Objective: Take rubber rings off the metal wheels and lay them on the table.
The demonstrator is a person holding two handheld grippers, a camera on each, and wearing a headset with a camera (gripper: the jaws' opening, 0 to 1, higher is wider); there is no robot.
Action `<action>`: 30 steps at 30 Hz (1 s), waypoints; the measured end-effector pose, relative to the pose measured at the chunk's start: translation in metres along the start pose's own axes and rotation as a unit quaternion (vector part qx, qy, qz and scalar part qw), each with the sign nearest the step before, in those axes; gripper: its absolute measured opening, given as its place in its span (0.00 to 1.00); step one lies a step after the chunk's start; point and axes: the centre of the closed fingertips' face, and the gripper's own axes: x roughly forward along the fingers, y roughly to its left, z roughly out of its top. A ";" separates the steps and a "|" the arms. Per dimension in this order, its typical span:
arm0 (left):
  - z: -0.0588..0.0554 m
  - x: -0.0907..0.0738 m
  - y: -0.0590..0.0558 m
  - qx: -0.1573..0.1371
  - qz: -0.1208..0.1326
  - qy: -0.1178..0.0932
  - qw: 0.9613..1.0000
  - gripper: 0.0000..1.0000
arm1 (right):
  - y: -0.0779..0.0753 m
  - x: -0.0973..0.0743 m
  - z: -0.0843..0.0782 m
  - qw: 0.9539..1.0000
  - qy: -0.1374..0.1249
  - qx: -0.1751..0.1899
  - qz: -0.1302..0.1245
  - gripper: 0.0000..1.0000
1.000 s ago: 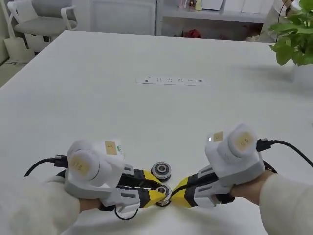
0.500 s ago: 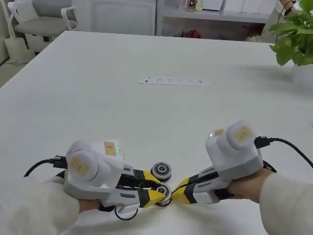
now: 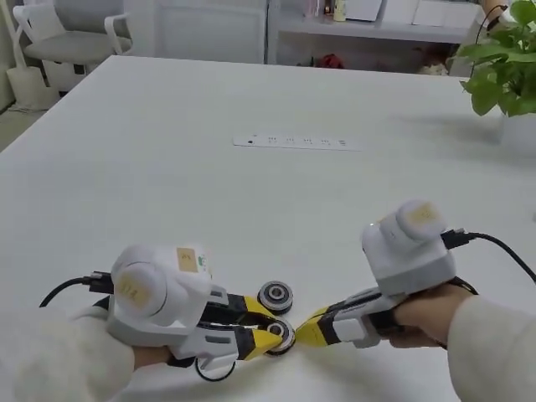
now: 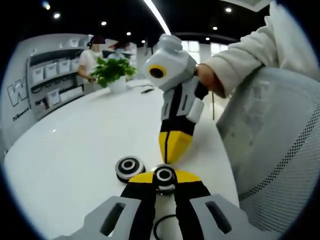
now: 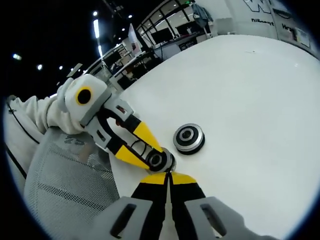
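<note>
The left tool (image 3: 273, 330) and right tool (image 3: 305, 332) sit low and nearly level over the bench (image 3: 251, 193), angled inward so they meet tip to tip near its front edge. The left tool is clamped on a metal wheel (image 3: 281, 333). The right tool's jaws are pressed together, tips touching that wheel's rim. A second wheel (image 3: 275, 295) lies flat just beyond

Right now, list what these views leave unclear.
The held wheel: whether the right gripper pinches its rubber ring, hidden by the shut tips, both gripper views.
The power strip: sockets too small, head view.
The plant: cut off by the right edge, head view.
</note>
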 end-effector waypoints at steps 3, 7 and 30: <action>0.000 0.000 0.000 0.000 0.000 0.000 1.000 0.14 | 0.001 0.000 0.000 1.000 -0.003 0.029 0.004 0.00; 0.000 0.000 0.000 0.003 0.000 0.000 1.000 0.14 | 0.001 -0.001 0.000 0.999 -0.005 0.037 0.006 0.00; 0.000 0.001 0.001 0.005 0.002 -0.001 1.000 0.13 | 0.008 -0.002 0.007 0.997 -0.025 0.066 0.021 0.00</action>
